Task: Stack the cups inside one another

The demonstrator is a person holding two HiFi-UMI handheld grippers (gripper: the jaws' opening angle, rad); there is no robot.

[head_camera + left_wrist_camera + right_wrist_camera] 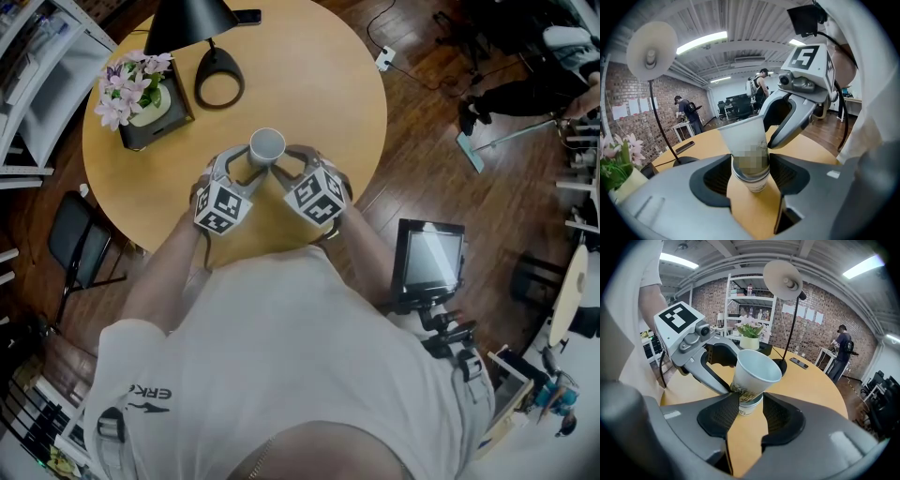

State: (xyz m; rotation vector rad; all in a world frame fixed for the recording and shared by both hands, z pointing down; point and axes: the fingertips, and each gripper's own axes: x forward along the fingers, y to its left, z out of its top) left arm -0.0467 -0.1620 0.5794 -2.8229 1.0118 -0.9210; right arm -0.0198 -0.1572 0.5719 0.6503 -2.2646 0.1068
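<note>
Two cups [757,371] [749,408], one lamp [192,23], one plant [131,82]

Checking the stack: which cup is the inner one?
The upper cup, its open mouth showing, sits inside the lower cup, of which only a short band shows beneath it.

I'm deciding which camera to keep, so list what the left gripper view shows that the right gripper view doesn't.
Only the left gripper view: the right gripper with its marker cube, reaching the cups from the far side.
Only the right gripper view: the left gripper, the top cup's white inside and a white shelf unit.
Both: the stacked cups between that view's own jaws, the lamp, the flowers and the round table.
</note>
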